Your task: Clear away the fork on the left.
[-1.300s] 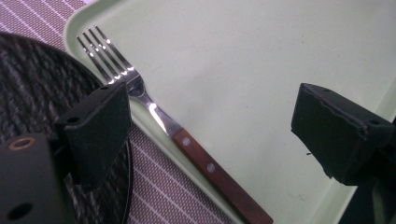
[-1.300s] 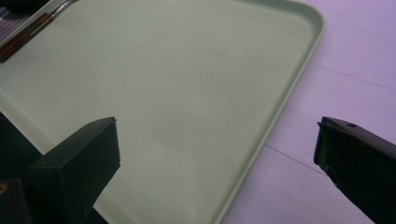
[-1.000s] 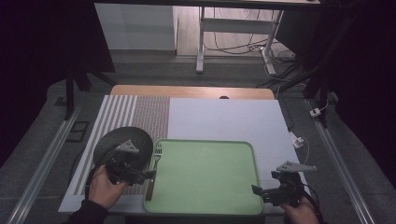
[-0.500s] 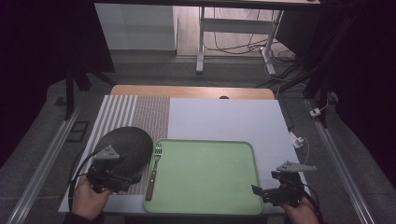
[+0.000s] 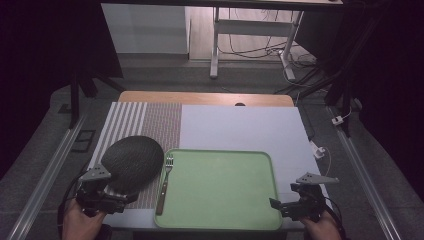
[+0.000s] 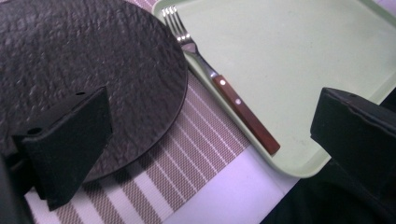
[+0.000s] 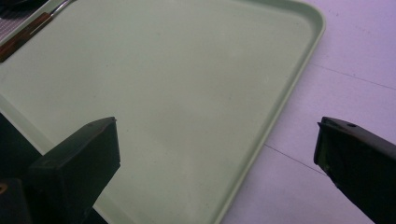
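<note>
Here, the left gripper [image 5: 125, 196], jaws just spread wide and empty, sits near-left beside the round black textured plate [image 5: 132, 162]; judged best: grip its near rim squarely before lifting.

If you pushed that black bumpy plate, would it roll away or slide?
The black plate lies flat on the striped mat, so it would probably slide, not roll. Its bumpy surface and the woven mat may make it drag a little. It looks stiff and may break if dropped. The left claw is open beside it.
</note>
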Motion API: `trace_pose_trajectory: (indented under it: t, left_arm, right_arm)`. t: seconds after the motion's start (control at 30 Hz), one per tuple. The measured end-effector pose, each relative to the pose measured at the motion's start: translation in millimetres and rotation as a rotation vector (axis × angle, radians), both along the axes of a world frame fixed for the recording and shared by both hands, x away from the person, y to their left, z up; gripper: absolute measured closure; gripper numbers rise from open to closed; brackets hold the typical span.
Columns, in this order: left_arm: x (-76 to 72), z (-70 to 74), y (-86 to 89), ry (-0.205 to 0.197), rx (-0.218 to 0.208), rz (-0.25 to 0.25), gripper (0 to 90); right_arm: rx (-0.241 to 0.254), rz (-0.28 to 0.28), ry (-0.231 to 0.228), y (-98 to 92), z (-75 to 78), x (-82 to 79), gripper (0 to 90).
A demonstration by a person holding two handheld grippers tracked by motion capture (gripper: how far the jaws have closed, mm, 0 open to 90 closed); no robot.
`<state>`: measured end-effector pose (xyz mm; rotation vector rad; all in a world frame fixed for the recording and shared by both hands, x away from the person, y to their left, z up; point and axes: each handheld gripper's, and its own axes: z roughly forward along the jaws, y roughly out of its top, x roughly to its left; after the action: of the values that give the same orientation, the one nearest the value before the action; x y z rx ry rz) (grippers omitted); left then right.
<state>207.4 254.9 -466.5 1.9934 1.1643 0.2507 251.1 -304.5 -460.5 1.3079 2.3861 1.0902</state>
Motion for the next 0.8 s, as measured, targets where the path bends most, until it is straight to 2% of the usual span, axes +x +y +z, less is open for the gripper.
trace_pose_trajectory:
  t: [0.43,0.8]
  left_arm:
    - [-12.2,-9.2,13.6,0.023,0.006,0.034,0.0]
    - [-18.0,-13.8,17.1,0.059,0.040,0.050,0.0]
  right_arm:
    - [-0.002,-0.001,0.001,0.2,-0.1,0.1,0.3]
    - [-0.003,-0.002,0.001,1.3,0.0,-0.1,0.3]
